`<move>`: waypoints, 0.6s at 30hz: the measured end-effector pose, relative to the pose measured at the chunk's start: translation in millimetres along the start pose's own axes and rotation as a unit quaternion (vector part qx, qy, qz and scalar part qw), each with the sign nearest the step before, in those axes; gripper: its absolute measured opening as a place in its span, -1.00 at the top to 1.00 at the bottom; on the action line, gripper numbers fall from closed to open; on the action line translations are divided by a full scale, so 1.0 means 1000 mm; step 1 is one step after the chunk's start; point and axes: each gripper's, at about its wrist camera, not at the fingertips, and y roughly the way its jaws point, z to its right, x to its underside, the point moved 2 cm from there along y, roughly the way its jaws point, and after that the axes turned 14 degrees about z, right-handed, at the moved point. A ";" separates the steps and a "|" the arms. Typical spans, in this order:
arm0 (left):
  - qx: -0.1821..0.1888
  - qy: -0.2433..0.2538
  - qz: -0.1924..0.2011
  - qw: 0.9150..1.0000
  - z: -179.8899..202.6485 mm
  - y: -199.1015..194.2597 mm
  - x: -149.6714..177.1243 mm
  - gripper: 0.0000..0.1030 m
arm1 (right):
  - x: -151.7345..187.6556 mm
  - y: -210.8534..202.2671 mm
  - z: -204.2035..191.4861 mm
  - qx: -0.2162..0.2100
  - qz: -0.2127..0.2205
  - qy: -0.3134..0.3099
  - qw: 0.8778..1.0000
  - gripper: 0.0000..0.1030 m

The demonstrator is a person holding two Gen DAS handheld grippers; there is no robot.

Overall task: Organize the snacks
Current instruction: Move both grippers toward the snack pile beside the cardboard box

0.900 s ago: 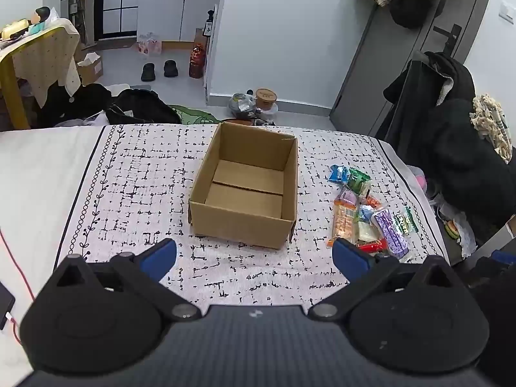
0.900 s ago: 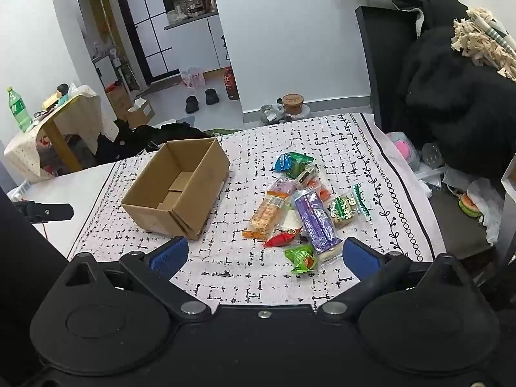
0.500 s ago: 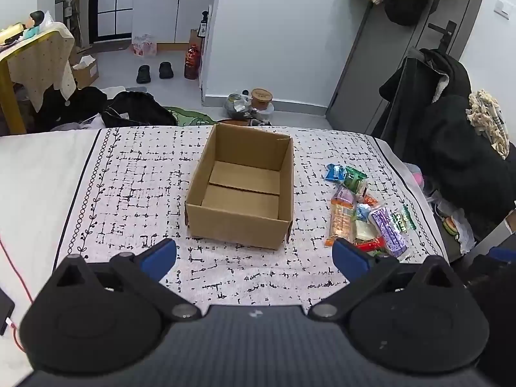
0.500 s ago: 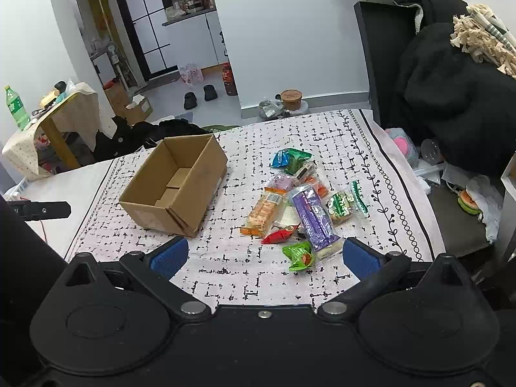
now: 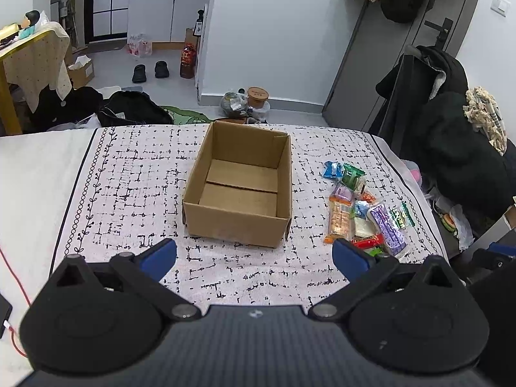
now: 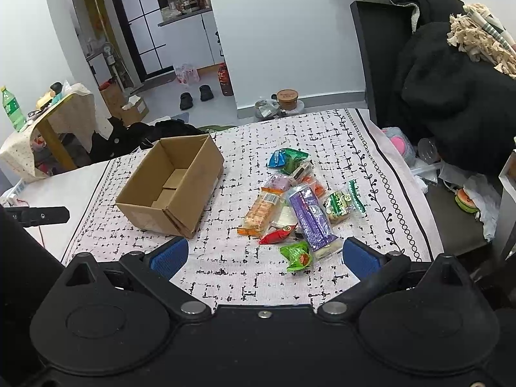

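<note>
An open, empty cardboard box [image 5: 238, 183] stands on the patterned bed cover [image 5: 129, 174]; it also shows in the right wrist view [image 6: 171, 187]. To its right lies a pile of several snack packets [image 5: 364, 213], among them an orange cracker pack [image 6: 261, 209], a purple bar [image 6: 311, 216], a red stick [image 6: 277, 233] and a green packet [image 6: 298, 254]. My left gripper [image 5: 254, 256] is open and empty, in front of the box. My right gripper [image 6: 264, 256] is open and empty, just in front of the snack pile.
A chair draped with dark coats [image 5: 451, 135] stands off the bed's right edge. Dark bags [image 5: 129, 113] and a jar [image 5: 258, 95] lie on the floor beyond the far edge. A covered side table [image 5: 29, 54] stands far left.
Both grippers have crept slightly forward and upward, so box and snacks sit a little lower and closer in view. Neither gripper has changed its opening.
</note>
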 end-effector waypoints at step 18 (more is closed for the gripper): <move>0.017 0.006 0.006 1.000 0.003 0.001 0.001 -0.99 | 0.004 0.003 -0.002 0.013 -0.013 -0.013 1.000 -1.00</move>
